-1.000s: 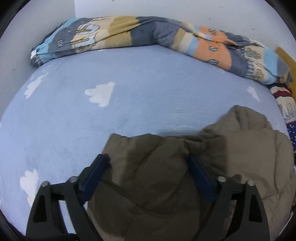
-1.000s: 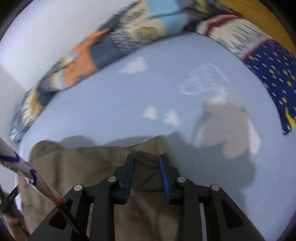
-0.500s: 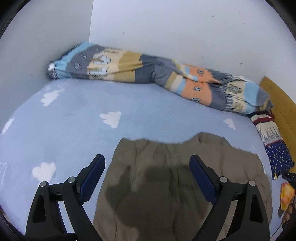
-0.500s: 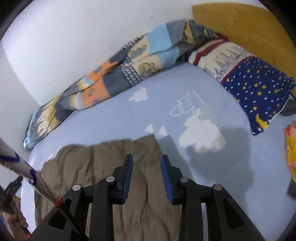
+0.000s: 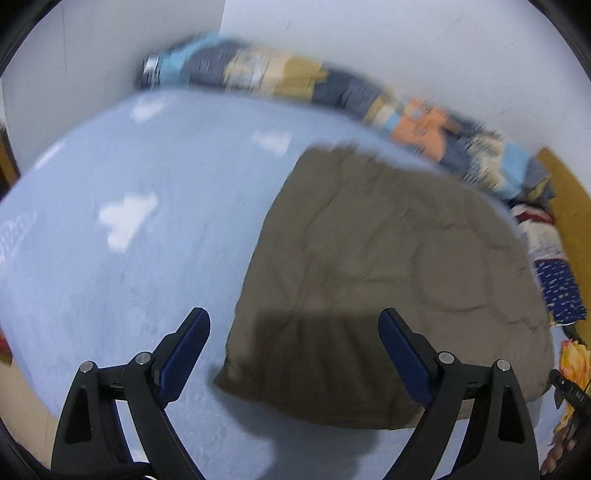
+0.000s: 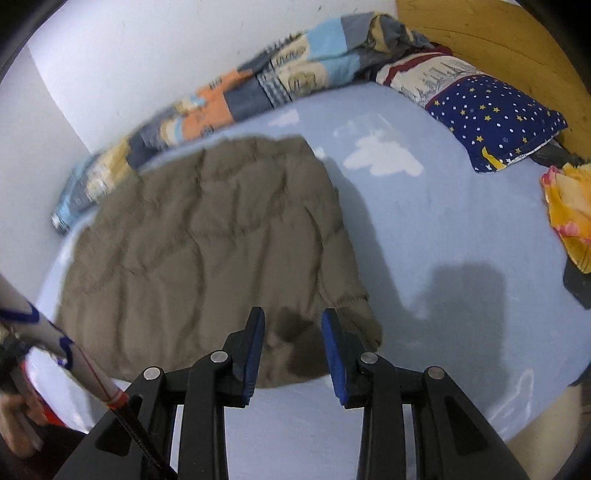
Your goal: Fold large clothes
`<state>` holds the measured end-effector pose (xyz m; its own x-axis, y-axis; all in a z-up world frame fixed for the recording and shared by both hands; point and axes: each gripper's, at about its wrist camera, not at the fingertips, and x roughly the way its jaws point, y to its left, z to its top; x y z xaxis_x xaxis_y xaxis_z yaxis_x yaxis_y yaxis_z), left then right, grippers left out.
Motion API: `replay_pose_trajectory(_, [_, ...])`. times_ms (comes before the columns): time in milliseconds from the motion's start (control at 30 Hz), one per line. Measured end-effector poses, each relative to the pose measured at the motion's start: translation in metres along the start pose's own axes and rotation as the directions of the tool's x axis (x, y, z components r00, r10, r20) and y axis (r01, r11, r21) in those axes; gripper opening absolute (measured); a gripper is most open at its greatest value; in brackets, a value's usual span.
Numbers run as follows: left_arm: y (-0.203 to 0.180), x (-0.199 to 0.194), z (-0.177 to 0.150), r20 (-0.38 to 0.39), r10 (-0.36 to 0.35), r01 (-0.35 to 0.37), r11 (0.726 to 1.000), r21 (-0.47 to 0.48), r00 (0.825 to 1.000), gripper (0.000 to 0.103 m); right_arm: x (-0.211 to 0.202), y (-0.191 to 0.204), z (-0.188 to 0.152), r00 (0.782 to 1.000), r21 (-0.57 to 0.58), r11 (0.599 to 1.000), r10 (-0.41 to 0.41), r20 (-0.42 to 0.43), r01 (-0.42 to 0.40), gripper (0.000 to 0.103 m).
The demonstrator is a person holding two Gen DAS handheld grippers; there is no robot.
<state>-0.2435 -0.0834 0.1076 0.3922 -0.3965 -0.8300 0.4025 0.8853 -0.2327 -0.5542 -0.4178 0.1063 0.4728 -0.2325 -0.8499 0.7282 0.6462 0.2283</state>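
We look to be between folds: the olive-brown quilted jacket (image 6: 207, 251) lies flat on the bed as a roughly rectangular, puffy slab, and neither gripper has hold of it. In our judgement one fold is already laid and both hands are clear of the cloth, ready for another grasp.

The left gripper (image 5: 293, 354) hangs with its jaws spread wide and nothing between them, above the jacket's near left corner. The right gripper (image 6: 291, 347) stands only partly open, also empty, over the jacket's near right corner, where a ribbed cuff or hem (image 6: 356, 306) pokes out at the edge.

The next move, as we judge it, calls for bringing each gripper down on a near corner, pinching through the thick padding, and carrying that edge toward the far side. The stuffing will likely spring back, so a deep bite matters.

The bed is covered by a pale blue sheet with white clouds (image 6: 443, 229). A rolled patchwork quilt (image 6: 229, 99) runs along the white wall. A navy star-print pillow (image 6: 495, 114) sits by the wooden headboard (image 6: 491, 33), with a yellow-orange cloth (image 6: 569, 210) near the right edge.
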Motion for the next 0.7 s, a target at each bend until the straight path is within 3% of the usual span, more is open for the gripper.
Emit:
replay_pose_trajectory(100, [0.002, 0.027, -0.002, -0.108, -0.002, -0.001, 1.000, -0.022, 0.994, 0.093, 0.015, -0.008, 0.001, 0.999, 0.033, 0.999, -0.004, -0.047, 0.006, 0.035])
replay_pose_trajectory(300, [0.000, 0.039, -0.005, -0.141, 0.035, -0.033, 0.999, 0.016, 0.989, 0.093, 0.038, -0.017, -0.002, 0.993, 0.091, 0.995, -0.019, -0.118, 0.030, 0.035])
replay_pose_trajectory(433, [-0.011, 0.017, -0.006, -0.011, 0.119, -0.118, 0.990, 0.081, 0.993, 0.093, 0.034, -0.007, -0.002, 0.992, 0.051, 0.995, -0.076, -0.097, 0.081, 0.035])
replay_pose_trajectory(533, [-0.024, -0.017, -0.009, 0.144, 0.085, -0.103, 0.987, 0.122, 0.986, 0.093, 0.012, 0.014, -0.003, 0.991, -0.036, 0.990, -0.133, 0.015, 0.134, 0.035])
replay_pose_trajectory(600, [-0.042, -0.033, -0.018, 0.223, 0.057, -0.099, 0.978, 0.185, 0.973, 0.093, -0.005, 0.036, -0.005, 0.992, -0.119, 0.989, -0.080, 0.100, 0.092, 0.037])
replay_pose_trajectory(700, [-0.079, -0.038, -0.036, 0.234, -0.052, -0.018, 0.958, 0.287, 0.971, 0.093, -0.005, 0.066, -0.015, 0.995, -0.205, 0.979, 0.020, 0.097, 0.000, 0.044])
